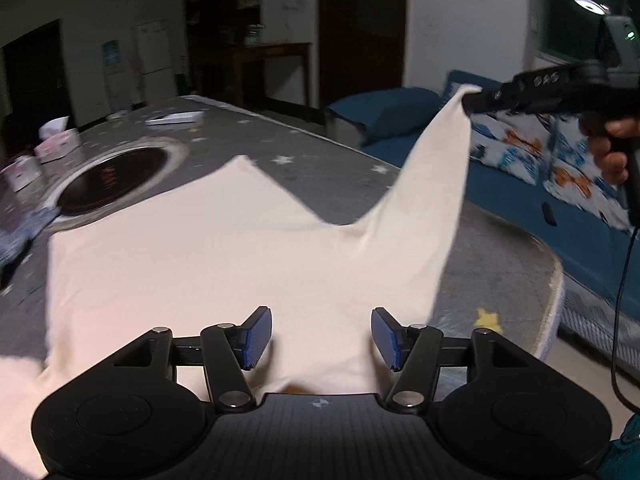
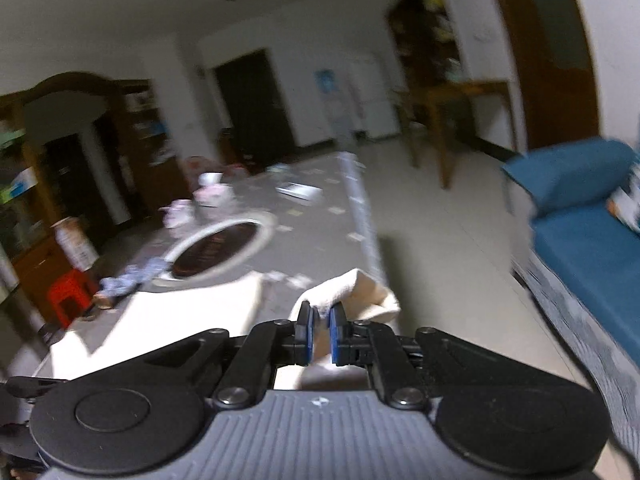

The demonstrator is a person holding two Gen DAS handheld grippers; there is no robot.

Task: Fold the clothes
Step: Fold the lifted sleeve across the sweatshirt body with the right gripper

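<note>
A cream garment (image 1: 208, 256) lies spread over the grey star-patterned table (image 1: 328, 152). Its right corner is pulled up off the table into a taut peak. In the left wrist view my right gripper (image 1: 474, 100) is shut on that corner, high at the right with a hand on its handle. In the right wrist view my right gripper (image 2: 322, 332) pinches a bunched fold of the cream garment (image 2: 360, 292) between its blue pads. My left gripper (image 1: 322, 336) stands open just above the garment's near edge, its blue pads (image 1: 260, 336) apart and not pressing the cloth.
A round dark hotplate (image 1: 112, 180) is set into the table behind the garment. Small boxes (image 1: 56, 144) and a blue patterned cloth (image 1: 20, 232) sit at the left, a flat white item (image 1: 176, 118) at the back. A blue sofa (image 1: 580, 248) with patterned cushions runs past the table's right edge.
</note>
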